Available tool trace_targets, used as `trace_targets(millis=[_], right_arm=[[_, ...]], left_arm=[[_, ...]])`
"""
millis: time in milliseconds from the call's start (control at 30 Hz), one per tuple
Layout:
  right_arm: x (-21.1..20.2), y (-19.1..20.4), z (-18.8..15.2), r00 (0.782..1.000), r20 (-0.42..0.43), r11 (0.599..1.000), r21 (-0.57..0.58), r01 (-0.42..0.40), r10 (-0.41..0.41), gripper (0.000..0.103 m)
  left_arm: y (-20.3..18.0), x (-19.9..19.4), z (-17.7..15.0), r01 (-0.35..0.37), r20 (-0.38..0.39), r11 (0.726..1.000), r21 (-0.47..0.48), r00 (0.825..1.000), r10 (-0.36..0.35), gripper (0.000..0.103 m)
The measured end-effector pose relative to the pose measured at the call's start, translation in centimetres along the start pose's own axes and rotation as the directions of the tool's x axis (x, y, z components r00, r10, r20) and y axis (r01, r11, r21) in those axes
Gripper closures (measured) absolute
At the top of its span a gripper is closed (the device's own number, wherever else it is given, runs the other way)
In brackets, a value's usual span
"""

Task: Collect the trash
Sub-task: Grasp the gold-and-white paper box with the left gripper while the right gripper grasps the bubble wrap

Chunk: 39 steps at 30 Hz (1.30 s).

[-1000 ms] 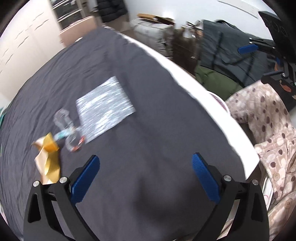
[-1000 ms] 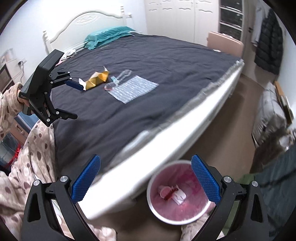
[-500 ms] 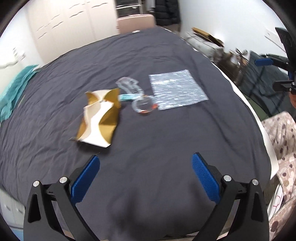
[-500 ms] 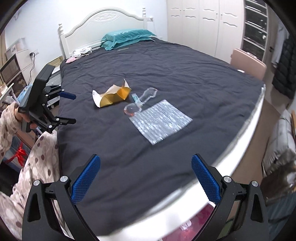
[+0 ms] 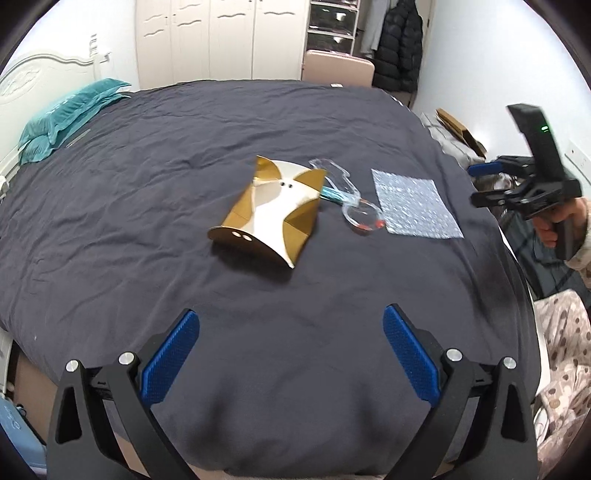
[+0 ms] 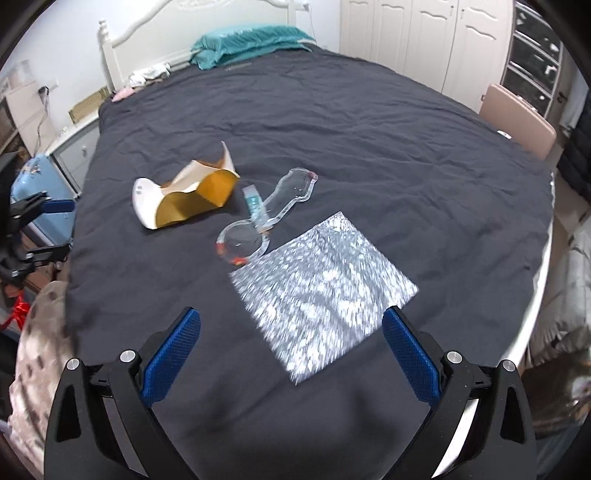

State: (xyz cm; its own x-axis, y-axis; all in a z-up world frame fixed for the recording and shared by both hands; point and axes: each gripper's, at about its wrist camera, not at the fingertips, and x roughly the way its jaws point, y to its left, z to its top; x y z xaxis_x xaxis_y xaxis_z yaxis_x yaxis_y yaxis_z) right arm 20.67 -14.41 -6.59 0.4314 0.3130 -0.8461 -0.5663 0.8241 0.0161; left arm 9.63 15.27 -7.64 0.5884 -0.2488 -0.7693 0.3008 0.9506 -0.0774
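Approach step: both claws, left claw [image 5: 290, 354] and right claw [image 6: 291, 354], held open and empty over bed [image 6: 369, 147] (nothing gripped); silver sheet [image 6: 325, 291] likely to be pinched next by its edge

Three pieces of trash lie in a row on the bed [image 6: 369, 122], seen from the right wrist: a folded card box [image 6: 184, 199] to the left of a clear plastic blister pack [image 6: 266, 218], and a bubble-wrap sheet [image 6: 325, 291] touching the pack's near end on its right. Pillows [image 6: 251, 44] lie far behind the pack at the headboard [image 6: 184, 26].
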Motion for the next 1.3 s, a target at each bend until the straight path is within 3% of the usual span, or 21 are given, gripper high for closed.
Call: trace_targets(millis=[267, 367, 467, 600, 733, 867, 933, 1033, 1067, 1100, 1133, 1167, 1233, 1300], right_arm=[[5.4, 0.1, 2.3, 0.996, -0.081, 0.997, -0.066, 0.026, -0.032, 0.007], [6.6, 0.3, 2.6, 0.995, -0.09, 0.995, -0.092, 0.027, -0.036, 0.007], [7.7, 0.1, 2.8, 0.994, -0.101, 0.995, -0.099, 0.029, -0.039, 0.007], [9.0, -0.5, 3.0, 0.991, -0.124, 0.995, -0.09, 0.036, -0.048, 0.007], [10.3, -0.9, 2.5, 0.986, -0.162, 0.995, -0.09, 0.032, -0.046, 0.007], [11.3, -0.8, 2.0, 0.982, -0.183, 0.994, -0.108, 0.034, -0.053, 0.007], [11.4, -0.6, 1.9, 0.983, -0.174, 0.993, -0.113, 0.043, -0.062, 0.007], [11.8, -0.1, 1.6, 0.982, -0.164, 0.988, -0.137, 0.067, -0.089, 0.007], [11.9, 0.0, 1.6, 0.983, -0.158, 0.988, -0.139, 0.067, -0.089, 0.008], [11.7, 0.0, 1.5, 0.985, -0.157, 0.989, -0.134, 0.055, -0.076, 0.013], [11.6, 0.1, 1.4, 0.987, -0.157, 0.993, -0.118, 0.02, -0.039, 0.03], [11.3, 0.3, 1.3, 0.988, -0.153, 0.994, -0.107, 0.007, -0.023, 0.038], [10.9, 0.6, 1.3, 0.989, -0.15, 0.996, -0.094, -0.013, -0.001, 0.065], [10.2, 1.0, 1.2, 0.99, -0.141, 0.995, -0.101, -0.017, 0.002, 0.076]], left_arm=[[2.3, 3.4, 2.2, 0.037, 0.028, 0.999, -0.038, 0.999, -0.036, 0.005], [3.1, 4.6, 3.4, 0.057, 0.057, 0.994, -0.097, 0.997, -0.051, 0.005], [4.6, 5.9, 4.6, 0.115, 0.089, 0.97, -0.214, 0.991, -0.098, 0.005], [5.9, 8.1, 5.4, 0.107, 0.07, 0.942, -0.317, 0.994, -0.089, 0.005], [7.3, 10.2, 5.0, 0.112, 0.04, 0.89, -0.442, 0.994, -0.105, 0.006], [8.1, 11.7, 4.1, 0.077, -0.006, 0.855, -0.514, 0.996, -0.094, 0.04], [8.4, 12.5, 3.8, 0.071, -0.035, 0.842, -0.535, 0.994, -0.106, 0.046], [8.3, 12.8, 3.7, 0.07, -0.049, 0.848, -0.526, 0.992, -0.113, 0.057], [8.1, 12.9, 3.8, 0.077, -0.051, 0.85, -0.52, 0.991, -0.121, 0.069], [8.0, 12.8, 3.8, 0.079, -0.054, 0.851, -0.519, 0.991, -0.125, 0.081], [8.0, 12.6, 3.9, 0.07, -0.058, 0.853, -0.517, 0.991, -0.117, 0.088], [7.9, 12.4, 3.9, 0.049, -0.065, 0.857, -0.512, 0.993, -0.095, 0.096], [7.8, 11.8, 4.0, 0.046, -0.063, 0.859, -0.51, 0.994, -0.09, 0.101], [7.3, 11.0, 4.1, 0.039, -0.063, 0.863, -0.503, 0.995, -0.082, 0.102]])
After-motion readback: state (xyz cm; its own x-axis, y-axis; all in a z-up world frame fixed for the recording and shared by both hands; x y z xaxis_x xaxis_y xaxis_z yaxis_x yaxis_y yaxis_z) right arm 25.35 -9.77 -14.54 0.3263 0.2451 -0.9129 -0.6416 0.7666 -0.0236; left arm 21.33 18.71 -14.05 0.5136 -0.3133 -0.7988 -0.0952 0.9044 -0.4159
